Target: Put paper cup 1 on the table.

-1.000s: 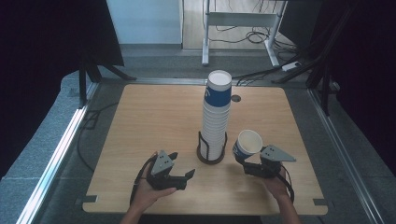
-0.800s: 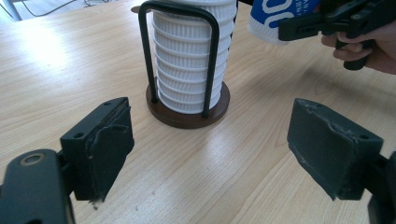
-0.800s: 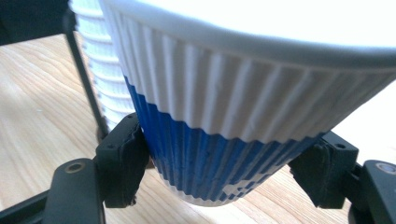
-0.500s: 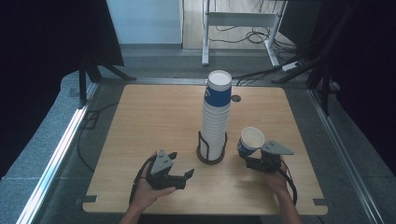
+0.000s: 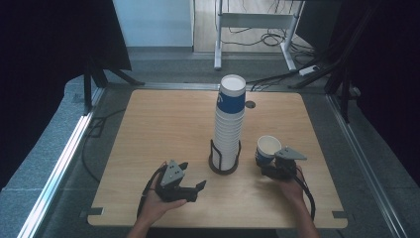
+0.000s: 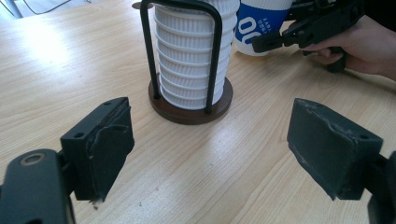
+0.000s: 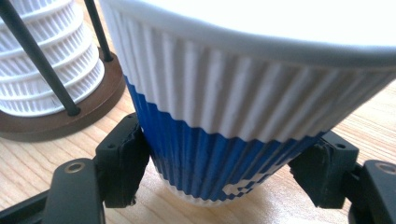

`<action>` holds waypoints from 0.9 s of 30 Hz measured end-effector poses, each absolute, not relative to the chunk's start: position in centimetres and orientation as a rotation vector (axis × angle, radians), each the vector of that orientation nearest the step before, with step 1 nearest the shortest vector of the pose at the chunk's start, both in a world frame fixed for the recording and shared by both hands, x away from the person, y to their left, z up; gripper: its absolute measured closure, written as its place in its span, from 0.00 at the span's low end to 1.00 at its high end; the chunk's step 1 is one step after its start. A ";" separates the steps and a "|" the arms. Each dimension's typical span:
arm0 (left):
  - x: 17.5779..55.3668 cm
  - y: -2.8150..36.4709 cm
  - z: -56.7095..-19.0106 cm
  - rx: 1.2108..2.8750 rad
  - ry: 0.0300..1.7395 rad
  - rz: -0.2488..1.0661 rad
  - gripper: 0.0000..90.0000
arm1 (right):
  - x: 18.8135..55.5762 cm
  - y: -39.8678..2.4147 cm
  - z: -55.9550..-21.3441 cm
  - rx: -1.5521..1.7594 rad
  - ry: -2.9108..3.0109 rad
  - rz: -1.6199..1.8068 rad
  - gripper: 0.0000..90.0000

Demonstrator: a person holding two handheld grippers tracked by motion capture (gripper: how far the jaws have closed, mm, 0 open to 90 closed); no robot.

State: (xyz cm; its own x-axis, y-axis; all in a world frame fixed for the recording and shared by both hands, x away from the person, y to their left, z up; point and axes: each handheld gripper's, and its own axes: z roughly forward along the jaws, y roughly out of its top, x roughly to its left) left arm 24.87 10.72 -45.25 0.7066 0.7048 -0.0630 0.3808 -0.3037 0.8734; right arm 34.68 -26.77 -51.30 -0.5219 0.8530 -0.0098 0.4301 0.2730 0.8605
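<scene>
Right tongs [image 5: 271, 166] clamp a single ribbed paper cup [image 5: 268, 148], white above and blue below, gripping it low on the blue band; in the right gripper view both pads [image 7: 122, 161] press the cup wall. The cup sits upright just right of the cup stack [image 5: 229, 121], which stands in a black wire holder [image 5: 224, 161] on a brown base near the middle of the tabletop [image 5: 163, 124]. From the right gripper view the cup's bottom edge looks at or very near the wood; contact cannot be told for certain.

Left tongs [image 5: 190, 186] rest released, nothing between the pads, low at the front left, pointing toward the holder.

Judged step: setting the lone cup down beside the stack.

- Keep the cup vertical; any lean tips it on release.
- Lower until the base is flat on the wood before letting go.
- Ease the squeeze gently: thin ribbed walls dent and may spring.
- Open both sides evenly, then back straight out.
- Stay clear of the wire holder; a nudge could rock the tall stack.
</scene>
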 end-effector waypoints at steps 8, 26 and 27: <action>24.9 10.5 -45.4 1.940 0.830 0.408 0.16 | 34.8 -26.8 -51.4 1.174 2.077 1.137 0.29; 24.7 10.0 -45.6 1.964 0.809 0.407 0.17 | 34.8 -26.1 -51.5 1.155 2.122 1.023 0.29; 24.7 10.0 -45.5 1.964 0.807 0.407 0.17 | 34.9 -26.1 -51.5 1.154 2.125 1.020 0.29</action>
